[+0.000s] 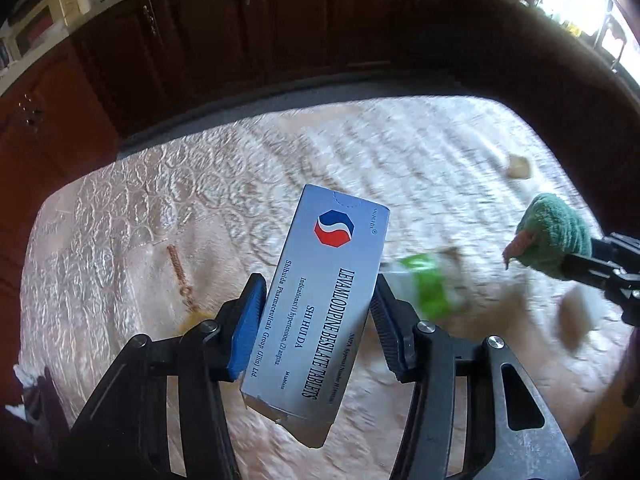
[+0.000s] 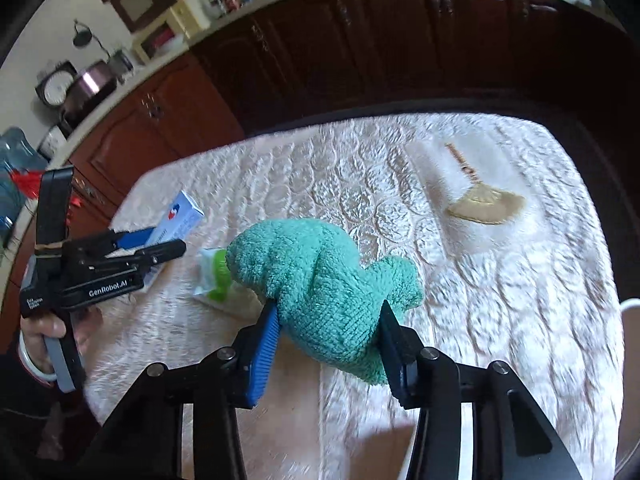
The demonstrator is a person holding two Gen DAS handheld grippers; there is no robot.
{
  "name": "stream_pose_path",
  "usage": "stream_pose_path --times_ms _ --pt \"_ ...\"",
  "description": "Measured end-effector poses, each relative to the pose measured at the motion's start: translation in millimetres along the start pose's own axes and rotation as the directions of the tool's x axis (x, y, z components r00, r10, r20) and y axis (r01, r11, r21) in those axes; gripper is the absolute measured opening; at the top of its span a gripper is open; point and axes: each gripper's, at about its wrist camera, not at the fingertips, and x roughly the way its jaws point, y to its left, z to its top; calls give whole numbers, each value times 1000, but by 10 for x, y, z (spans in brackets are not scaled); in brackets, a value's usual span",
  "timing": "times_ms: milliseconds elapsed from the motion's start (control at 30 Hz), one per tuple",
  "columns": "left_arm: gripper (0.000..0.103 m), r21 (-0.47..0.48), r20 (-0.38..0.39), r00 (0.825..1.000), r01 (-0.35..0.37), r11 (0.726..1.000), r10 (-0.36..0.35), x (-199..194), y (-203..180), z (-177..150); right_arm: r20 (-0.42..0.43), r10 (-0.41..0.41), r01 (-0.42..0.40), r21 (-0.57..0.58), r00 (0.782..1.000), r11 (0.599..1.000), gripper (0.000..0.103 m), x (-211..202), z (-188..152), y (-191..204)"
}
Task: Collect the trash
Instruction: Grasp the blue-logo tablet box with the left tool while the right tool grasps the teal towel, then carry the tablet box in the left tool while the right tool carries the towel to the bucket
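Your left gripper [image 1: 320, 312] is clamped across the silver-blue cardboard tablet box [image 1: 320, 304], and your right gripper [image 2: 328, 332] is clamped on the bunched teal terry cloth [image 2: 320, 276], both lifted clear of the quilted cream table cover [image 2: 460, 280]. Just beyond the fingers a crumpled green-and-white wrapper [image 2: 214, 276] lies uncollected on the cover. Farther out a tan scrap [image 2: 486, 204] waits too, so you look about midway.

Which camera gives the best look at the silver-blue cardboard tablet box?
The left wrist view. The silver-blue cardboard tablet box fills the frame's centre, printed face readable, clamped between the left gripper pads. The right wrist view shows only a small corner of it, off to the left behind the left gripper's fingers.
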Motion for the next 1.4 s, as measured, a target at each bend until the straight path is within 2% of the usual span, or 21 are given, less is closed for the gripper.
stream_pose_path --times_ms 300,567,1067,1400 --pt "51 56 71 996 55 997 -59 -409 -624 -65 116 -4 -4 70 993 998 45 -690 -281 -36" --pt "51 100 105 989 93 991 -104 -596 -1166 -85 180 -50 30 109 982 994 45 -1155 -498 -181" --pt "50 196 97 978 164 967 -186 -736 -2015 -80 275 -141 72 246 951 967 45 -1814 -869 -640" --pt "50 284 73 967 214 935 -243 -723 -2703 -30 296 -218 109 345 930 932 45 -2128 -1093 -1022"
